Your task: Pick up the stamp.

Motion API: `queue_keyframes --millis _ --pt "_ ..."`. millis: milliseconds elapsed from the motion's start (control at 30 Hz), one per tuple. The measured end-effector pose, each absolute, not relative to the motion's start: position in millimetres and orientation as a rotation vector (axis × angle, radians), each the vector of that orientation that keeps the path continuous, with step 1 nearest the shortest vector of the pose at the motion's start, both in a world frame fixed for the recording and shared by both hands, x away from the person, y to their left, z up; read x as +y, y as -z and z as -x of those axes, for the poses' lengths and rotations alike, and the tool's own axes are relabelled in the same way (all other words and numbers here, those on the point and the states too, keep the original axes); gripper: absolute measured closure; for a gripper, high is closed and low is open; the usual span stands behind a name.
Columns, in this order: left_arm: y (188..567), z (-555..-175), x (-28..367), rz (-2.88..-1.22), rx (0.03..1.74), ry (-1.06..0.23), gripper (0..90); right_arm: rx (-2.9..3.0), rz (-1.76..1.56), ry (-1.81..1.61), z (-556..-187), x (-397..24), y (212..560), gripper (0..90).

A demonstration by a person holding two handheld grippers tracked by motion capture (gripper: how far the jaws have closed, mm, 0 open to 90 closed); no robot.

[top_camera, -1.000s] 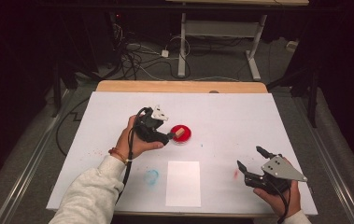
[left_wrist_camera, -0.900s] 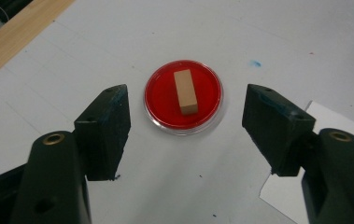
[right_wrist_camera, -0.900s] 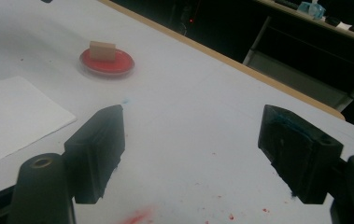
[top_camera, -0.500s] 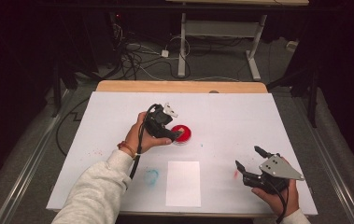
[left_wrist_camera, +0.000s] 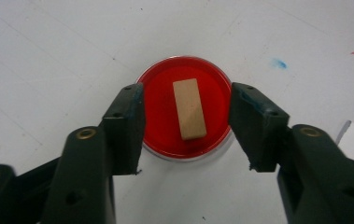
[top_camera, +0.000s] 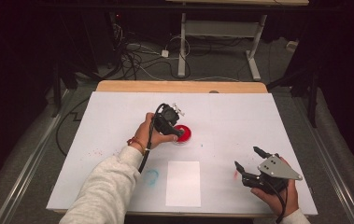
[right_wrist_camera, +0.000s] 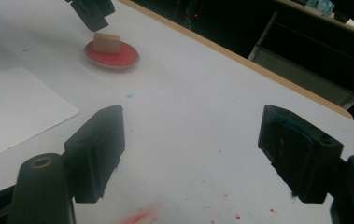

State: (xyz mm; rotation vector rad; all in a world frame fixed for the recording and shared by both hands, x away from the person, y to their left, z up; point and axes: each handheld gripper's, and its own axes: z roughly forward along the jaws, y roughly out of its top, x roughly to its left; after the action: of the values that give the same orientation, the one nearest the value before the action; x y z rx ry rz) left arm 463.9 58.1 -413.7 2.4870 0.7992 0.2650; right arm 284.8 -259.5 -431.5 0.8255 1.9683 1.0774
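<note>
A round red dish (top_camera: 187,136) lies mid-table on the white sheet, with a tan block (left_wrist_camera: 189,108) lying flat inside it. My left gripper (top_camera: 178,132) points down over the dish. Its jaws have just been closing and now stand level with the dish's two sides, the block between them with a gap on either side. In the right gripper view the dish (right_wrist_camera: 118,56) and block (right_wrist_camera: 107,43) sit at the top left, and the left gripper's jaws hang just above the block. My right gripper (top_camera: 247,157) rests low near the front right edge, open and empty (right_wrist_camera: 191,140).
A white paper sheet (top_camera: 183,183) lies at the front centre, and a blue smudge (top_camera: 151,176) marks the sheet to its left. A red smear (right_wrist_camera: 139,215) lies under the right gripper. The table's wooden far edge (top_camera: 179,86) borders dark floor with cables and desk legs.
The left hand has moved right and down until its gripper is over the red dish, and its jaws have narrowed. The right hand has stayed in place.
</note>
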Motion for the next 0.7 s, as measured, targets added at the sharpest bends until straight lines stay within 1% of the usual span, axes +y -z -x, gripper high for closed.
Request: queue_keyframes --millis 67,133,267,467,633,700 --pt "416.8 -468.1 57.3 -2.494 0.818 -0.246 48.4 1.970 -0.828 -1.077 -284.8 -259.4 431.8 23.5" --pt "420.2 -471.5 56.1 -2.503 0.830 -0.216 51.3 1.974 -0.833 -1.077 -285.3 -259.7 432.6 23.5" --pt "424.0 -477.3 53.2 -2.513 0.850 -0.197 52.1 1.978 -0.832 -1.072 -285.3 -259.3 432.9 23.6" --pt "427.5 -485.6 46.8 -2.537 0.894 -0.172 58.9 1.988 -0.822 -1.063 -286.0 -258.1 433.3 24.3" --pt "430.2 -490.1 41.2 -2.568 0.920 -0.154 61.3 2.003 -0.816 -1.059 -286.3 -258.2 434.2 24.4" --pt "431.1 -490.3 40.0 -2.570 0.925 -0.152 65.5 2.005 -0.813 -1.057 -285.8 -258.1 434.0 24.7"
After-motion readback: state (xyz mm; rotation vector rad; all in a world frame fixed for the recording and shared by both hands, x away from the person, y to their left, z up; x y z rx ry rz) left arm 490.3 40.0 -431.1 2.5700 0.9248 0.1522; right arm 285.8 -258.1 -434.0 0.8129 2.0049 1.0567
